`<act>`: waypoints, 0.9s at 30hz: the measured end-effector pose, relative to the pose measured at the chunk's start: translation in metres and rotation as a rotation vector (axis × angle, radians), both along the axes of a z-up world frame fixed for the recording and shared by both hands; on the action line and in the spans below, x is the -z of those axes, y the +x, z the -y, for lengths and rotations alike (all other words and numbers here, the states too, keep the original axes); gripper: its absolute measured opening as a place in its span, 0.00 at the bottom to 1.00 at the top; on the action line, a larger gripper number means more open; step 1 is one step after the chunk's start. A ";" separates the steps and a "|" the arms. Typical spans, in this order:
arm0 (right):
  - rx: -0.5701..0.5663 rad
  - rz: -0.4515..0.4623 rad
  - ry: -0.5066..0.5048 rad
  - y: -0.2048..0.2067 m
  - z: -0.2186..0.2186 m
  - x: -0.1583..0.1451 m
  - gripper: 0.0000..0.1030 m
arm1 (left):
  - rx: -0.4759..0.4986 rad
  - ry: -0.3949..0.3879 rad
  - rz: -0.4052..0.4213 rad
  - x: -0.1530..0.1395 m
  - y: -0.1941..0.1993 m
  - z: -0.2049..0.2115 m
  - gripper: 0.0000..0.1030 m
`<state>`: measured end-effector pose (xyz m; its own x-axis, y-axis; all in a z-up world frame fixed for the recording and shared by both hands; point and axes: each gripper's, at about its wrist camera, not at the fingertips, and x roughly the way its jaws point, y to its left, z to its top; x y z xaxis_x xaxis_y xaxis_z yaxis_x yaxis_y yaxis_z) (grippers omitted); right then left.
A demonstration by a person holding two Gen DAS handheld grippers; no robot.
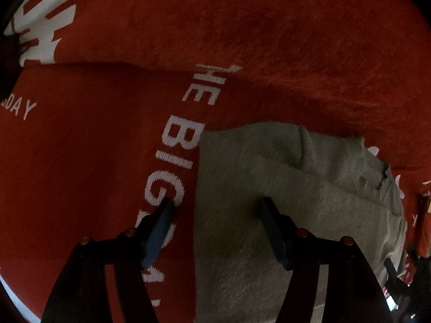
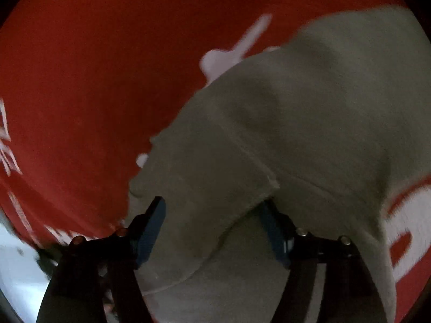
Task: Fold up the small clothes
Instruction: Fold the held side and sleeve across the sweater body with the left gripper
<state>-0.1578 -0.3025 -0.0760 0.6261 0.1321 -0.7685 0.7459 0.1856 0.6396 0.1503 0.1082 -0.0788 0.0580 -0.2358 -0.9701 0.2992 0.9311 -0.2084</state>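
Note:
A small grey-green fleece garment [image 1: 269,193] lies on a red blanket [image 1: 94,161] with white lettering. In the left wrist view my left gripper [image 1: 216,202] points down over the garment's straight left edge. One fingertip [image 1: 168,203] is over the red blanket, the other [image 1: 265,202] over the fleece, and the jaws stand apart with nothing pinched. In the right wrist view the same garment [image 2: 309,107] fills the right half. My right gripper [image 2: 212,204] is open around a raised fold of it. The left fingertip [image 2: 159,202] shows, while the fold's edge partly covers the other.
The red blanket [image 2: 80,80] covers nearly all the surface, and a long crease [image 1: 121,66] runs across it beyond the garment. A pale surface [image 2: 16,263] shows past the blanket's edge at the lower left. Dark gear [image 1: 396,282] sits at the garment's far right end.

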 end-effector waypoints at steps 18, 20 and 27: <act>-0.310 0.112 0.308 0.137 -0.177 0.043 0.06 | 0.121 -0.102 -0.007 -0.015 0.027 -0.018 0.11; -0.303 0.152 0.306 0.134 -0.178 0.039 0.06 | 0.134 -0.086 0.005 -0.008 0.026 -0.003 0.11; -0.327 0.075 0.326 0.133 -0.211 0.057 0.07 | 0.108 -0.040 0.038 -0.005 0.036 -0.020 0.11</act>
<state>-0.0252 -0.0916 -0.1329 0.5637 0.5591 -0.6080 0.6311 0.1833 0.7537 0.1865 0.1281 -0.0733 0.0668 -0.2814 -0.9573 0.4060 0.8841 -0.2315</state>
